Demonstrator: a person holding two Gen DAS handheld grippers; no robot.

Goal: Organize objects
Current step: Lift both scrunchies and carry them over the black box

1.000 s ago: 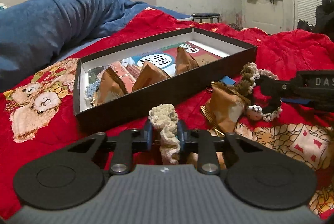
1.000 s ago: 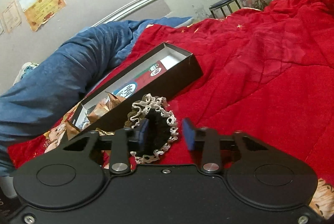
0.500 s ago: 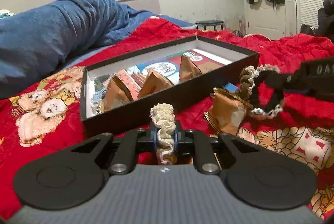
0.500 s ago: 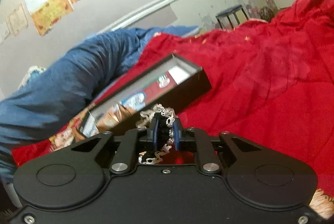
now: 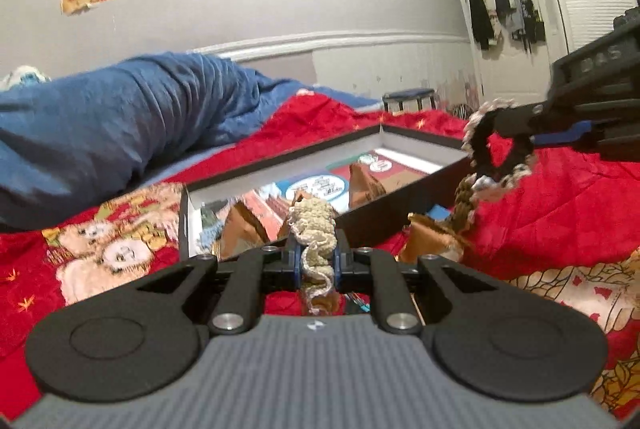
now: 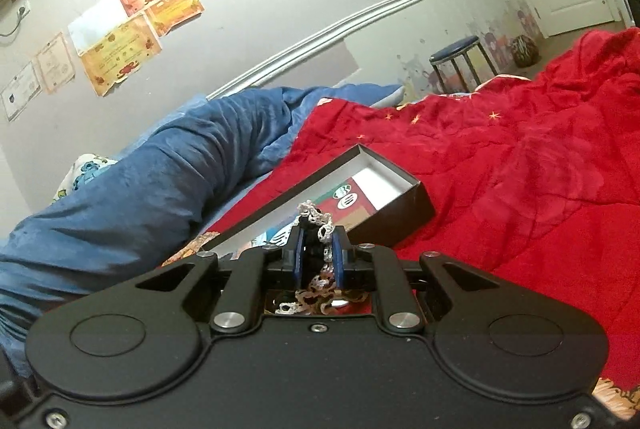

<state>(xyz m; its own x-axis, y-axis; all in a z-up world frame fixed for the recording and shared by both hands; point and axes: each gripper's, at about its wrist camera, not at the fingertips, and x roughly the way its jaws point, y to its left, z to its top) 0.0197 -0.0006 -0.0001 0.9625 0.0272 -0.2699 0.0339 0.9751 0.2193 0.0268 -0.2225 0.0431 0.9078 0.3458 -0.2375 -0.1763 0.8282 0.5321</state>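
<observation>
My left gripper [image 5: 316,259] is shut on a cream crocheted scrunchie [image 5: 314,225], held just in front of the black box [image 5: 280,167]. Inside its white-lined walls stand brown packets [image 5: 244,229] on a printed card. My right gripper [image 6: 318,257] is shut on a black scrunchie with white lace trim [image 6: 316,219]. In the left wrist view the right gripper [image 5: 516,127] hangs above the box's right corner with that lace scrunchie [image 5: 496,157] and a brown crocheted piece [image 5: 464,203] dangling below it. Another brown packet [image 5: 428,241] lies on the blanket beside the box.
The box rests on a red blanket [image 6: 520,189] with bear prints [image 5: 100,253] at the left. A rolled blue duvet [image 5: 120,125] lies behind it. A stool [image 6: 460,57] stands by the wall, and clothes [image 5: 496,1] hang on a door at the right.
The right jaws, open around the lace scrunchie a second ago, have shut on it and lifted it. The left gripper tightened on the cream scrunchie and moved toward the box.
</observation>
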